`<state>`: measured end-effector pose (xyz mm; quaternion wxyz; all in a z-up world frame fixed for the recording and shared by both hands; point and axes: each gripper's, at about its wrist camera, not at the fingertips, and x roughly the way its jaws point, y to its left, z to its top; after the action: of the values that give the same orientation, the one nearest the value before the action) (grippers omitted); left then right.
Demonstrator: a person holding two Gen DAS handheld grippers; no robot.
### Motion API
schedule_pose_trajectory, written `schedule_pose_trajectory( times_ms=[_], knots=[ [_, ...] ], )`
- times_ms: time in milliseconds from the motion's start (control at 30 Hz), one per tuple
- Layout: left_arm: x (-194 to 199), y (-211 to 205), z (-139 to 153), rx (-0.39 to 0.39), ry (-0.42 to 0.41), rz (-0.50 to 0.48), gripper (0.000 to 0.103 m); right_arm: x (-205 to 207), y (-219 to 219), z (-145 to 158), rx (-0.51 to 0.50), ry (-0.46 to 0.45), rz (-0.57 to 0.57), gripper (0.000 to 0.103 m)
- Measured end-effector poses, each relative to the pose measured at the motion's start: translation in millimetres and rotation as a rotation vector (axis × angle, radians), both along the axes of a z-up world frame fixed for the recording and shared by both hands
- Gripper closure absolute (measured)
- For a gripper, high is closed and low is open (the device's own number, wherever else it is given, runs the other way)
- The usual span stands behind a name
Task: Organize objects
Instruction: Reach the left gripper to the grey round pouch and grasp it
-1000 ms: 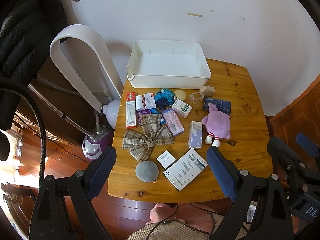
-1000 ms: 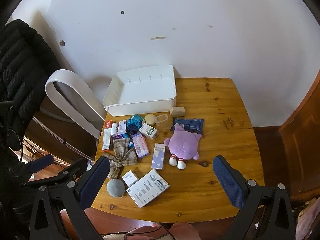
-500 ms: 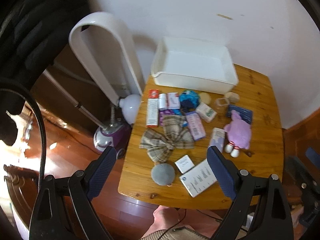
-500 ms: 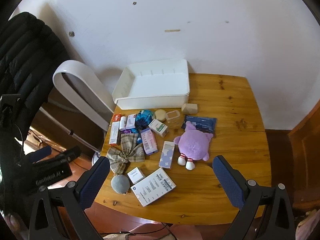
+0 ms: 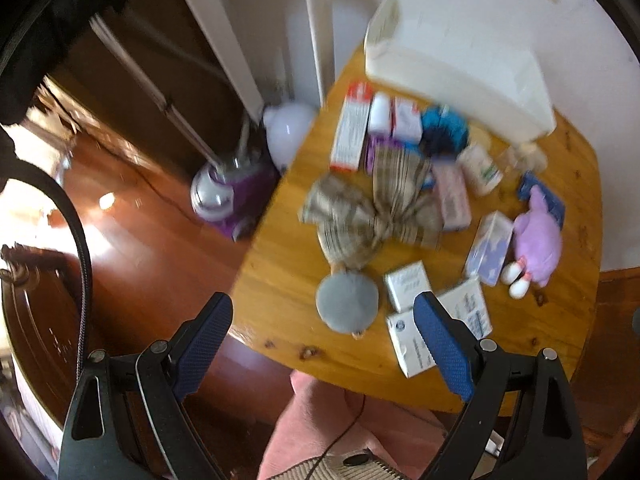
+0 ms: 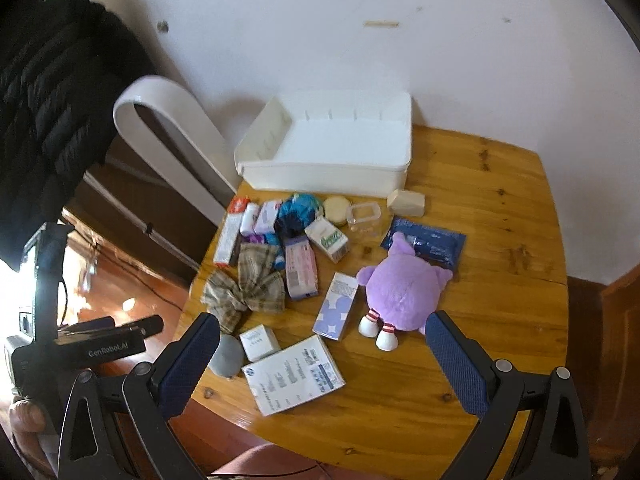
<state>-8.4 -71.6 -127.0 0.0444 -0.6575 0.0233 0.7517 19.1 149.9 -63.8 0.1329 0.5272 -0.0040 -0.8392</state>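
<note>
White bin (image 6: 332, 152) empty at back of wooden table (image 6: 500, 320), against wall. Clutter in front: plaid bow (image 6: 244, 288), purple plush (image 6: 400, 288) on its front, partly over blue pouch (image 6: 432, 240), grey round pad (image 6: 226, 356) and large white box (image 6: 292, 374) near front edge. Right gripper (image 6: 320, 364) spread wide, nothing held, above table. Left gripper (image 5: 324, 344) wide too, empty, over front-left corner; view blurred.
</note>
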Motion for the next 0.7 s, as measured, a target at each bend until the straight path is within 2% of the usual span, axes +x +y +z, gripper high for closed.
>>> schedule_pose_trajectory(
  times_ms=[100,200,267,367,533,700],
  knots=[
    [5,0,-31,0.003,-0.045,0.017,0.010,-4,-1,-25,0.029,-0.019,0.037,0.000],
    [8,-4,-53,-0.037,-0.049,0.019,0.010,-3,-5,-49,0.055,-0.050,0.077,0.000],
    [7,-9,-68,-0.051,-0.059,0.053,0.010,-1,-6,-62,0.059,-0.078,0.102,0.000],
    [5,-15,-88,-0.023,-0.099,0.095,0.010,2,-10,-76,0.061,-0.116,0.135,0.000],
    [7,-17,-102,0.062,-0.142,0.144,0.010,7,-14,-90,0.064,-0.144,0.174,0.000],
    [11,-5,-112,0.047,-0.176,0.115,0.010,9,-19,-98,0.067,-0.157,0.201,0.000]
  ],
)
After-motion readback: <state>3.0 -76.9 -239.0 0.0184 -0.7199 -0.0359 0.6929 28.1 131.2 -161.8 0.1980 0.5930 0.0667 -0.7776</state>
